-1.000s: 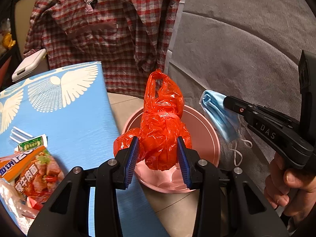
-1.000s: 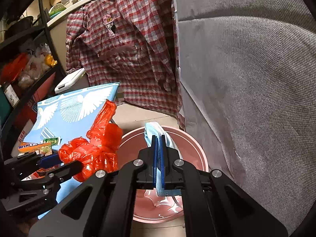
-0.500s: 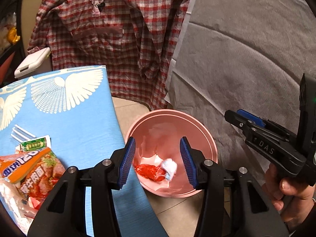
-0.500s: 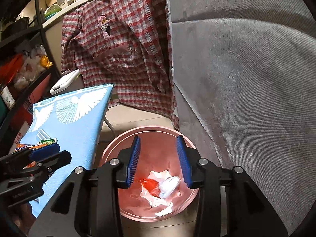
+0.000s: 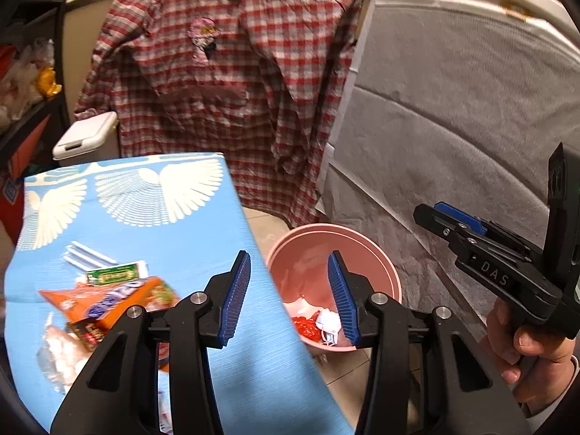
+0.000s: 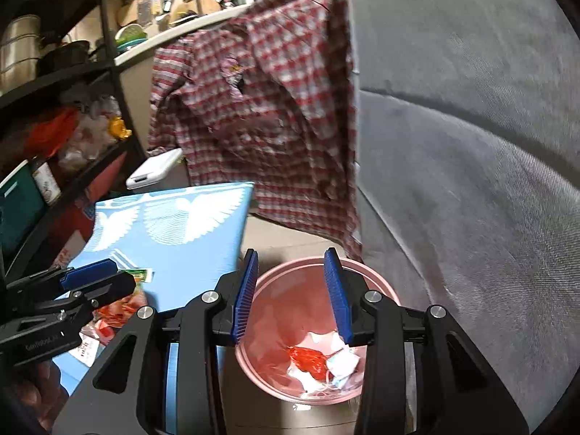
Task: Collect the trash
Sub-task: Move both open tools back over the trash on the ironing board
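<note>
A pink bin (image 5: 393, 282) (image 6: 380, 282) stands on the floor beside a blue table (image 5: 188, 224) (image 6: 203, 232). A red plastic bag (image 6: 308, 359) (image 5: 306, 326) and a crumpled face mask (image 6: 342, 362) (image 5: 328, 322) lie at its bottom. My left gripper (image 5: 290, 293) is open and empty above the table's right edge and the bin. My right gripper (image 6: 291, 293) is open and empty above the bin; it also shows in the left wrist view (image 5: 446, 217). Snack wrappers (image 5: 119, 301) (image 6: 116, 308) lie on the table's near left.
A red plaid shirt (image 5: 232, 83) (image 6: 261, 116) hangs behind the table. A grey padded surface (image 5: 453, 145) (image 6: 471, 145) rises on the right. A white box (image 5: 87, 137) (image 6: 154, 172) sits behind the table. Cluttered shelves (image 6: 54, 108) stand at the left.
Both grippers opened and dropped the red bag and the mask into the bin. Both then rose and pulled back; the left one shifted left over the table.
</note>
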`<control>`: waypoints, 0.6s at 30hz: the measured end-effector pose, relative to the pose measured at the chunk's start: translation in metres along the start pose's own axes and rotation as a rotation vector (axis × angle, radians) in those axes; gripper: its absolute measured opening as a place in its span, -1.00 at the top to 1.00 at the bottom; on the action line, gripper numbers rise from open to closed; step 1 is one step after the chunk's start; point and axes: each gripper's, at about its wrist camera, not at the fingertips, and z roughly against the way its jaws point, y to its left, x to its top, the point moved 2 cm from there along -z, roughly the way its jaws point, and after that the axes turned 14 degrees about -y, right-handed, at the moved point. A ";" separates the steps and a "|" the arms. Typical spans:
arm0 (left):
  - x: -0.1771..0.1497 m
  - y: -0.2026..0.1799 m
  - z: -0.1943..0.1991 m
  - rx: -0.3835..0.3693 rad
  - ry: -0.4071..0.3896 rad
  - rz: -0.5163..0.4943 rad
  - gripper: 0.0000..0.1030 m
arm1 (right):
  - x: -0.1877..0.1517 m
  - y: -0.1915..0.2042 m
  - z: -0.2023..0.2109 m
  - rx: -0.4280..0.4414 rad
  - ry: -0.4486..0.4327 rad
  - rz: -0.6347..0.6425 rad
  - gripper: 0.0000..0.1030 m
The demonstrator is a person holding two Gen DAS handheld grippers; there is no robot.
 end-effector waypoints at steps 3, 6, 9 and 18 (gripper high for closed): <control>0.003 0.012 0.013 0.015 -0.016 0.006 0.19 | 0.002 0.013 0.007 0.014 -0.014 0.014 0.24; 0.006 0.031 0.028 0.034 -0.032 0.020 0.20 | 0.004 0.025 0.012 0.029 -0.021 0.025 0.24; 0.006 0.048 0.041 0.055 -0.043 0.032 0.22 | 0.005 0.035 0.017 0.041 -0.030 0.033 0.25; 0.000 0.110 0.078 0.144 -0.045 0.083 0.27 | 0.007 0.073 0.030 0.110 -0.052 0.049 0.49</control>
